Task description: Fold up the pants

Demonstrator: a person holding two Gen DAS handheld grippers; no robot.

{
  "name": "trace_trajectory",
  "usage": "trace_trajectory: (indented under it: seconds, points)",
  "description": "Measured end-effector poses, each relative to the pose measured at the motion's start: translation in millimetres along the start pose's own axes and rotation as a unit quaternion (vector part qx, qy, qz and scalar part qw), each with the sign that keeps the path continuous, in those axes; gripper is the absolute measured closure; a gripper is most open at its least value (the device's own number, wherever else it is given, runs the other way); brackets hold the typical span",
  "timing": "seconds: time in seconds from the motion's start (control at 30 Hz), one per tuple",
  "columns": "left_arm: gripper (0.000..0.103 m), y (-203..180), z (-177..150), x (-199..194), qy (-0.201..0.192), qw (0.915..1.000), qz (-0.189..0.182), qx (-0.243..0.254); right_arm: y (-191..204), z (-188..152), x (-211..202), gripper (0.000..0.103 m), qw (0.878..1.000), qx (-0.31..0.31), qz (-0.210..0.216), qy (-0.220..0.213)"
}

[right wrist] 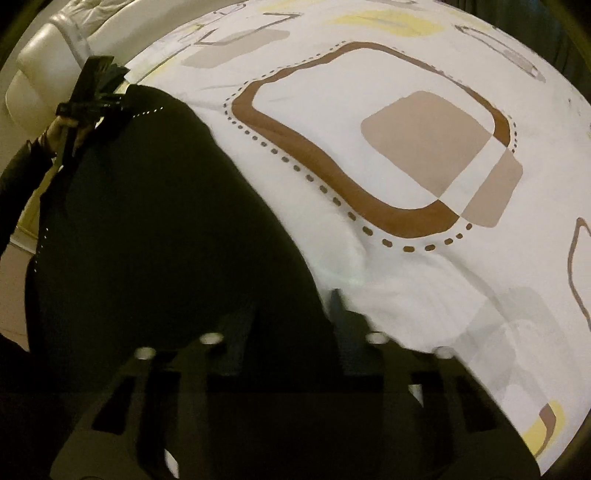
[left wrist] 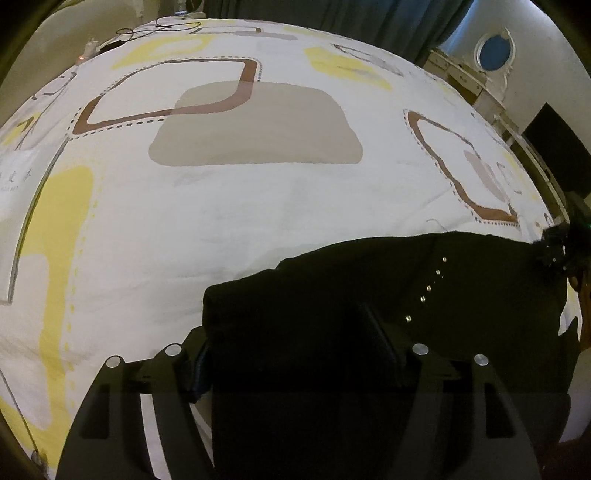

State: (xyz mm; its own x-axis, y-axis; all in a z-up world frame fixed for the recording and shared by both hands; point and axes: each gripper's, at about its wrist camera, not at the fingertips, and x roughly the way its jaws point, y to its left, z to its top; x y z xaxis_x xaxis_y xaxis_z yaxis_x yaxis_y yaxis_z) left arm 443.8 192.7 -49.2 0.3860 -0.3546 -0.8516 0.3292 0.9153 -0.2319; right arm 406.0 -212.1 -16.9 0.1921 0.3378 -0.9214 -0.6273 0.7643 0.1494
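The black pants [left wrist: 388, 291] lie on the bed, with a row of small silver studs [left wrist: 428, 288]. In the left wrist view my left gripper [left wrist: 291, 343] has its fingers wide apart with the pants' edge between them. My right gripper shows at the far right edge [left wrist: 557, 247], on the pants' other end. In the right wrist view the pants [right wrist: 147, 221] fill the lower left; my right gripper [right wrist: 295, 317] is blurred over the dark cloth. The left gripper [right wrist: 92, 96] shows at upper left, held by a hand, at the pants' corner.
The bed sheet [left wrist: 221, 206] is white with brown, beige and yellow shapes. Cables [left wrist: 155, 29] lie at its far edge. A white dresser with an oval mirror [left wrist: 495, 51] stands at the right. A white padded headboard [right wrist: 40, 70] is at upper left.
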Motion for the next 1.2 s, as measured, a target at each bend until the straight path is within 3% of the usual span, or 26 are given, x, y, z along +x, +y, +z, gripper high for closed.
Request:
trace_trajectory:
  seconds: [0.03,0.13,0.17,0.23,0.3,0.33,0.37,0.47,0.6,0.8,0.93,1.07,1.2]
  points:
    - [0.035,-0.9,-0.6,-0.1,-0.002,1.0,0.003,0.005,2.5,-0.8,-0.8,0.09,1.0,-0.001,-0.001,-0.001]
    - [0.048,-3.2,-1.2,-1.0,-0.009,0.9997,0.017,0.017,7.7,-3.2,-5.9,0.091,1.0,0.002,-0.02,-0.011]
    - [0.059,-1.4,-0.8,-2.9,-0.013,0.9998,0.01,0.012,8.7,-4.8,-11.2,0.092,0.999,0.009,-0.026,-0.023]
    - [0.071,1.1,0.0,-5.3,-0.018,0.9994,-0.028,-0.008,11.6,-5.2,-16.8,0.092,0.998,0.015,-0.035,-0.041]
    - [0.074,-2.1,-1.2,-5.7,-0.022,0.9994,-0.025,-0.006,14.8,-10.8,-27.0,0.092,0.997,0.025,-0.047,-0.064]
    - [0.082,-4.4,-2.4,-6.1,-0.023,0.9993,-0.029,-0.005,17.1,-12.6,-30.7,0.092,0.996,0.029,-0.051,-0.073]
    - [0.084,-5.6,-3.3,-7.6,-0.027,0.999,-0.034,-0.009,21.9,-12.3,-32.8,0.092,0.995,0.03,-0.056,-0.083]
    - [0.085,-7.9,-5.5,-18.6,-0.048,0.9977,-0.045,-0.018,41.9,-22.9,-50.8,0.092,0.989,0.027,-0.078,-0.121]
    - [0.085,-12.9,-13.6,-49.6,-0.093,0.9917,-0.088,-0.012,78.3,-38.7,-71.6,0.092,0.98,0.011,-0.117,-0.163]
    - [0.085,-15.7,-52.3,-117.4,-0.161,0.9691,-0.187,0.005,138.8,-87.6,-105.0,0.091,0.962,-0.009,-0.163,-0.22]
    - [0.085,-25.5,-89.2,-147.4,-0.177,0.9582,-0.223,0.028,183.9,-129.0,-107.5,0.09,0.952,-0.032,-0.198,-0.233]
    - [0.084,-30.4,-145.4,-160.6,-0.161,0.96,-0.223,0.051,215.5,-166.7,-96.9,0.089,0.947,-0.042,-0.214,-0.238]
    - [0.081,-20.7,-184.9,-156.7,-0.148,0.9633,-0.222,0.031,235.0,-198.3,-74.3,0.087,0.946,-0.038,-0.221,-0.233]
